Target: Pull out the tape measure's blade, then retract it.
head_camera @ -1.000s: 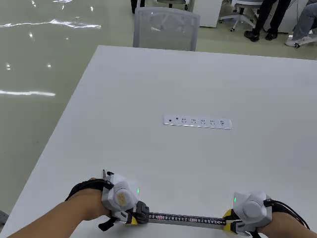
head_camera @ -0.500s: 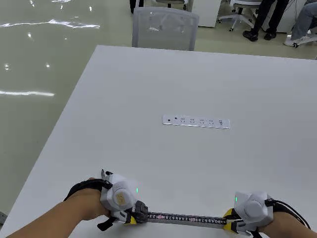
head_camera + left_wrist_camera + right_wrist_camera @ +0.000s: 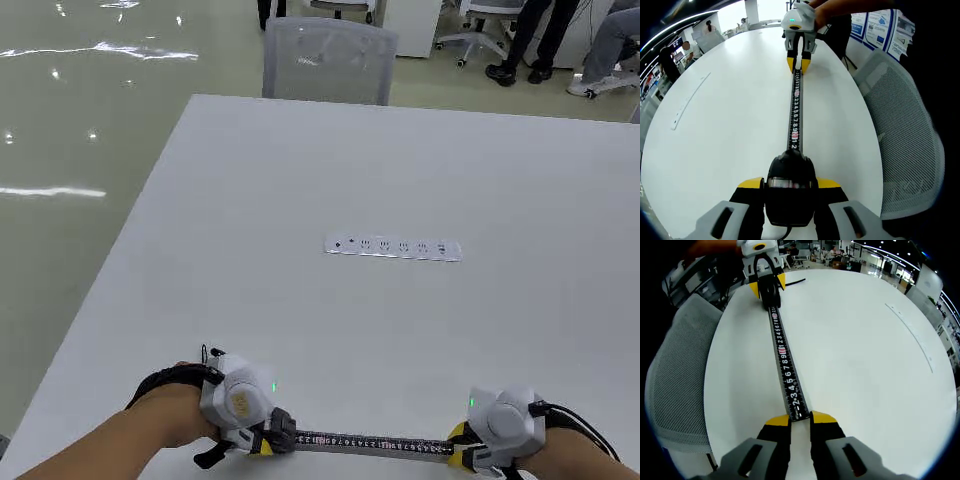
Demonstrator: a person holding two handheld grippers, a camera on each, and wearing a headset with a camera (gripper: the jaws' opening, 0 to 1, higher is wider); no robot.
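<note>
Left gripper: is working at the near edge of the table, on the person's left; its jaws are clamping the two sides of the tape measure case.
Tape measure case: black body, is sitting between the left gripper's yellow-tipped jaws, its mouth facing the right gripper.
Right gripper: is working at the near edge on the person's right; its jaws are pinching the free end of the blade between their yellow tips.
Blade: is running straight from the case to the right gripper, drawn out, printed numerals facing up.
Table: white top, is carrying both grippers along its near edge.
Power strip: white, is lying flat mid-table, well apart from the grippers.
Chair: grey mesh back, is standing at the far edge of the table.
</note>
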